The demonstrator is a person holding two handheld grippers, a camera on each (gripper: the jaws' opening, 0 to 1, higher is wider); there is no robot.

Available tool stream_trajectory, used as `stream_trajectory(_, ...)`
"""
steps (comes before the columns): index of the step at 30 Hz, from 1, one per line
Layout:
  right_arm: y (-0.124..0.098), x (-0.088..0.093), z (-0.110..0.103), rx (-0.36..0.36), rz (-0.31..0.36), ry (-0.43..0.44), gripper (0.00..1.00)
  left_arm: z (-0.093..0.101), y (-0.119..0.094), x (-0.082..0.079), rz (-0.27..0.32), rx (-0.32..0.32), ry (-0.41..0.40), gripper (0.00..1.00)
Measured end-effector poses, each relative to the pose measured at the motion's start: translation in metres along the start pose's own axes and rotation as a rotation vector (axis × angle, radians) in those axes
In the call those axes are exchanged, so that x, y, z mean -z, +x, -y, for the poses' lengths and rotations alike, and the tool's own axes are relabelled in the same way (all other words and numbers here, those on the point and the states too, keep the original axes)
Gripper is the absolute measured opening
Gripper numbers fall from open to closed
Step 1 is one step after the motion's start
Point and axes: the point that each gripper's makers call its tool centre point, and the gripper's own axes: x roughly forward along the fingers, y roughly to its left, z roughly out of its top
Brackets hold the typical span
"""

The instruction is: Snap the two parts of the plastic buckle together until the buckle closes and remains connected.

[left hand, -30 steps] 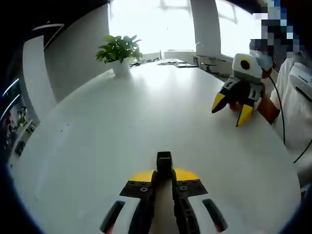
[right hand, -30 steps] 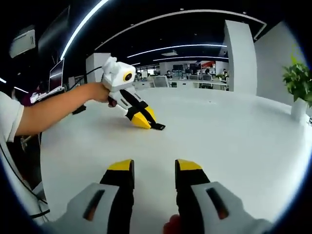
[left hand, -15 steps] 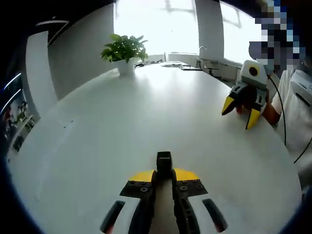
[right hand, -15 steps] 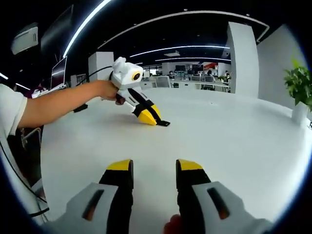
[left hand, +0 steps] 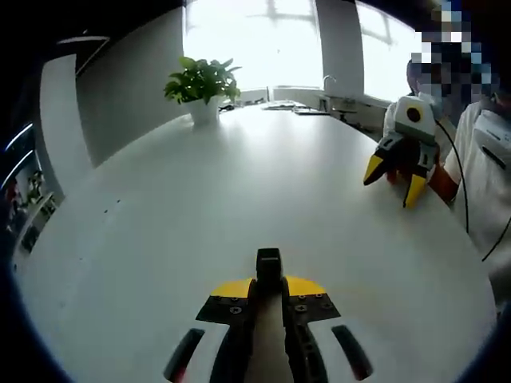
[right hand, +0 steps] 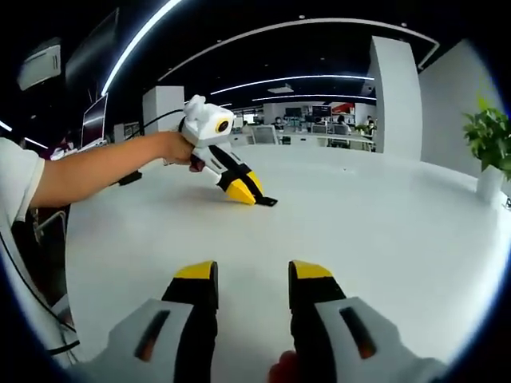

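In the left gripper view, the left tool (left hand: 268, 281) sits at 6 o'clock on the table (left hand: 239, 183), a buckle part (left hand: 268, 262) at its tip. The right tool (left hand: 393, 174) lies at 2 o'clock, a potted plant (left hand: 201, 86) at 11.

Window backlight glares off the white table (left hand: 263, 167); fisheye edges bend, ceiling light strips glow.

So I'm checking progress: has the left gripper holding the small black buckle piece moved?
Yes: the left gripper holding the small black buckle piece shifted right and farther away against the white pillar, mostly before the last half second.
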Motion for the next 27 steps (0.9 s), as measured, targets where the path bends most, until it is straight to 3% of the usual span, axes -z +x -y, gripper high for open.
stream_trajectory(12, 0.002, 0.0042, -0.0024, -0.009, -0.023, -0.014, 0.35, 0.0002, 0.0005, 0.0012, 0.023, 0.004, -0.028, 0.12)
stream_trajectory(27, -0.0003, -0.0001, -0.0023, -0.005, 0.012, -0.015, 0.35, -0.0003, 0.0013, 0.0011, 0.026, 0.003, -0.048, 0.12)
